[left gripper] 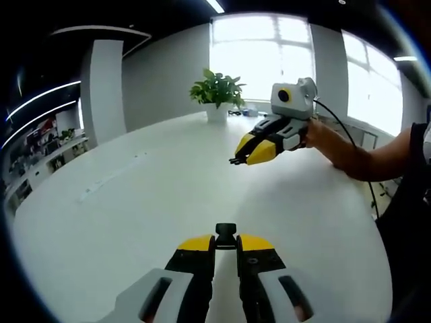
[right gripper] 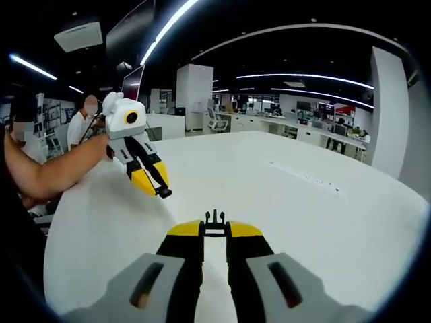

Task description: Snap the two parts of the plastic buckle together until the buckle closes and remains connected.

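Two buckle halves gripped but well apart: left gripper (left gripper: 225, 243) clenched on socket half (left gripper: 225, 235), right gripper (right gripper: 215, 230) on pronged half (right gripper: 215, 221), partner at 10 o'clock; mating remains.

claws: yellow tips, black jaws, grey bodies | right claw (left gripper: 244, 153): black cable | left claw (right gripper: 159, 187)

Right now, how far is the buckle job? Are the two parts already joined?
Not joined yet. Done: each buckle part is picked up. The left claw is shut on the socket part, and the right claw is shut on the pronged part. In hand: both are held above the white table, clearly apart. Left: bring them together, line them up and push until they snap.
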Demonstrator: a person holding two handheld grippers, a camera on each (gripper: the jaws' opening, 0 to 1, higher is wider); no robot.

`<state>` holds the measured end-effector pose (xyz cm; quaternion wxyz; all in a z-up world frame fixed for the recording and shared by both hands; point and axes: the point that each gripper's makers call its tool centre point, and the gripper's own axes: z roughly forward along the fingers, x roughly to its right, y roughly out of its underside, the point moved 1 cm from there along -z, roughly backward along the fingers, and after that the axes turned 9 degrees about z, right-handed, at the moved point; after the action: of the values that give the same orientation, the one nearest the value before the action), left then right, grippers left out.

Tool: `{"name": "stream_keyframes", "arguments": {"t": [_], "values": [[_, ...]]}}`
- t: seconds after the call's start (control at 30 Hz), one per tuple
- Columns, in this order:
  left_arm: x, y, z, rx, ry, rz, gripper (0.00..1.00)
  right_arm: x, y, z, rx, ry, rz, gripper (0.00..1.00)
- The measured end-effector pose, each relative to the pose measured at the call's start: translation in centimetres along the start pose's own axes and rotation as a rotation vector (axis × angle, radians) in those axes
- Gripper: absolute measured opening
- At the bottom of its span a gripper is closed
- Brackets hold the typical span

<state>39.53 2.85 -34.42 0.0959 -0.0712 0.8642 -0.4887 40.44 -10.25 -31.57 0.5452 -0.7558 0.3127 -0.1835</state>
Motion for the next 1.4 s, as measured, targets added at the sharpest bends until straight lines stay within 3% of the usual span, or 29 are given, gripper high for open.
{"name": "stream_keyframes", "arguments": {"t": [0.63, 1.4], "values": [[0.0, 1.0, -0.3, -0.013, 0.025, 0.002, 0.10, 0.1, 0.8, 0.3, -0.026, -0.013, -0.020, 0.10], [0.5, 0.7, -0.7, 0.005, 0.046, 0.018, 0.11, -0.1, 1.5, 0.5, -0.041, -0.044, -0.032, 0.10]]}}
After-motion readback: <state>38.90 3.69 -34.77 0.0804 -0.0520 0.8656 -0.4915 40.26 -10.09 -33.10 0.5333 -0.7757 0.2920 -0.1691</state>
